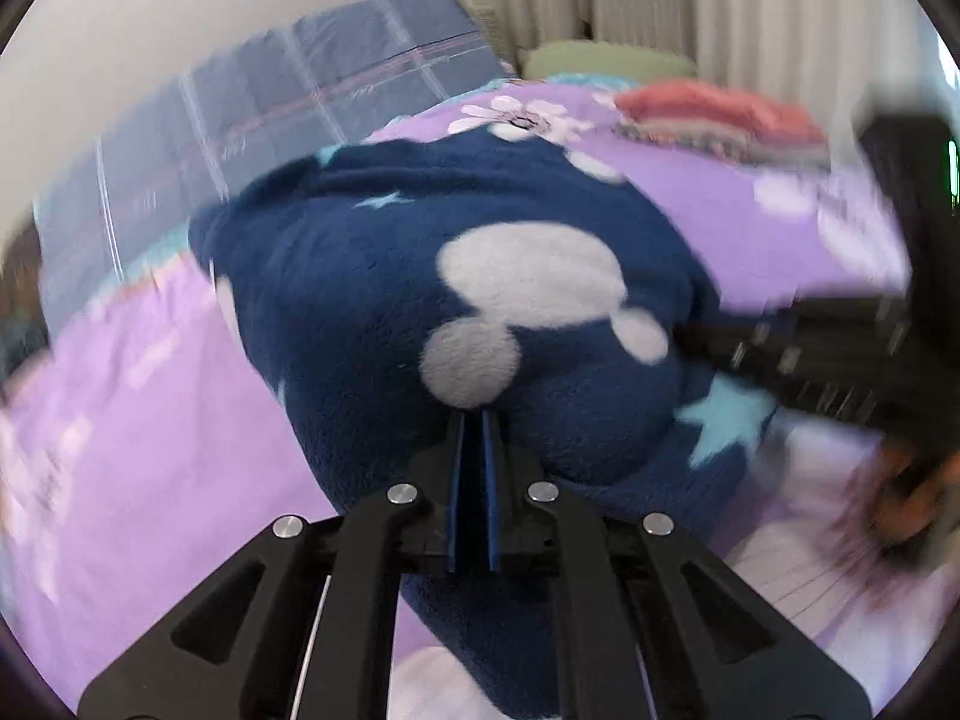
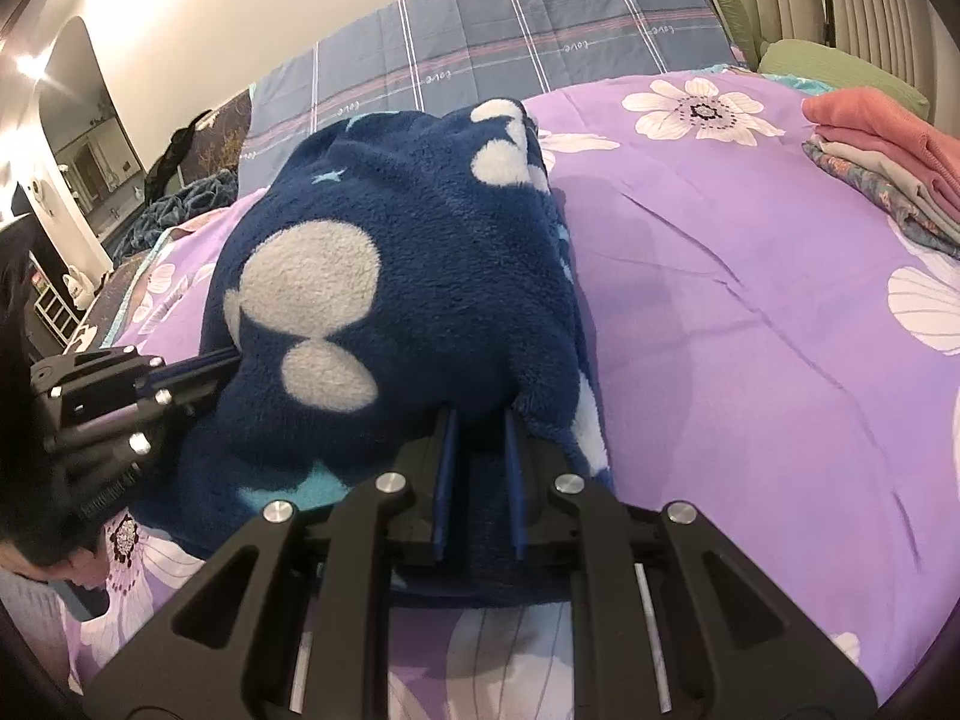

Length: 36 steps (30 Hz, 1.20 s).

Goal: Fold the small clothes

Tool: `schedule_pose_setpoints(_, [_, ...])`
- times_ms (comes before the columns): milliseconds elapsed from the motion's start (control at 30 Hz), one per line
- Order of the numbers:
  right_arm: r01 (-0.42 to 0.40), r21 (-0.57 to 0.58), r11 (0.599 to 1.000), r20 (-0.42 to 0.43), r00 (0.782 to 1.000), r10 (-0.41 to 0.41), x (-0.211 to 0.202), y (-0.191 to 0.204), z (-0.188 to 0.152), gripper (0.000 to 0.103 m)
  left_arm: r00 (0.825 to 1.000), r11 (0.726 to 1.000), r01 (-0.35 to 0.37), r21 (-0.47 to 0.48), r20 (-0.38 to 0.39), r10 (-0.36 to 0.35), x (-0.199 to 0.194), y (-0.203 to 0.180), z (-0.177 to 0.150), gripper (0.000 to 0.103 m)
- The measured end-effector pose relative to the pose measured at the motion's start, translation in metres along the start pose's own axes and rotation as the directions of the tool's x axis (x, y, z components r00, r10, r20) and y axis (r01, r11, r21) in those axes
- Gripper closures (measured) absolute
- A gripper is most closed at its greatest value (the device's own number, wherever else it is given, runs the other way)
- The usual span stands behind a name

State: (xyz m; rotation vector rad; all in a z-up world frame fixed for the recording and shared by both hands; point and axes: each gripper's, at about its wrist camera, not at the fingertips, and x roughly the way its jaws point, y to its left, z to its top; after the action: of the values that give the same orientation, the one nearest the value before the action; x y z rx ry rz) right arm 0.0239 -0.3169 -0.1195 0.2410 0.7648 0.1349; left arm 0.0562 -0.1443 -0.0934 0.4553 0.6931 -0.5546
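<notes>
The left gripper [image 1: 474,420] has its fingers [image 1: 459,480] pinched together on the near edge of the navy fleece garment [image 1: 372,276], and the right gripper [image 2: 480,420], just to its right, clamps a thicker fold of the same near edge between its fingers [image 2: 445,480]. The garment, patterned with pale blobs and light blue stars, lies bunched on the purple floral bedspread [image 2: 750,312], running from the near side toward the far blue plaid pillow [image 2: 510,36]. A stack of folded clothes [image 2: 888,144] sits well apart at the far right.

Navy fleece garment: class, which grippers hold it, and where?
Both: the left gripper pinches the navy fleece garment at its near edge; the right gripper clamps the near edge too.
</notes>
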Motion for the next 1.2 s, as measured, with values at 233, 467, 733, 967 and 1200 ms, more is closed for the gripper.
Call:
schedule_pose_setpoints(233, [0.022,-0.157,0.987,0.146,0.989,0.001,-0.044,0.05,0.061,0.085,0.998,0.997,0.056,-0.05,-0.019,-0.057,0.008,0.012,0.009,0.097])
schedule_pose_setpoints(467, [0.045,-0.082,0.996,-0.042,0.998,-0.049,0.059,0.008,0.065,0.084,0.996,0.992,0.089,-0.092,0.028,-0.087,0.008,0.016,0.002,0.097])
schedule_pose_setpoints(733, [0.052,-0.087,0.995,-0.098,0.993,-0.061,0.055,0.014,0.077,0.082,0.984,0.972,0.172,-0.161,0.074,-0.162,-0.016,0.038,0.017,0.098])
schedule_pose_setpoints(967, [0.047,-0.152,0.987,0.015,0.999,-0.045,0.008,0.045,0.135,0.073,0.987,0.944,0.157,-0.291,0.073,-0.142,0.023,0.097,0.06,0.098])
schedule_pose_setpoints(1200, [0.138,-0.174,0.975,-0.162,0.973,-0.166,0.13,0.026,0.13,0.073,0.985,0.944,0.159,-0.29,-0.02,-0.172,0.096,0.084,0.062,0.1])
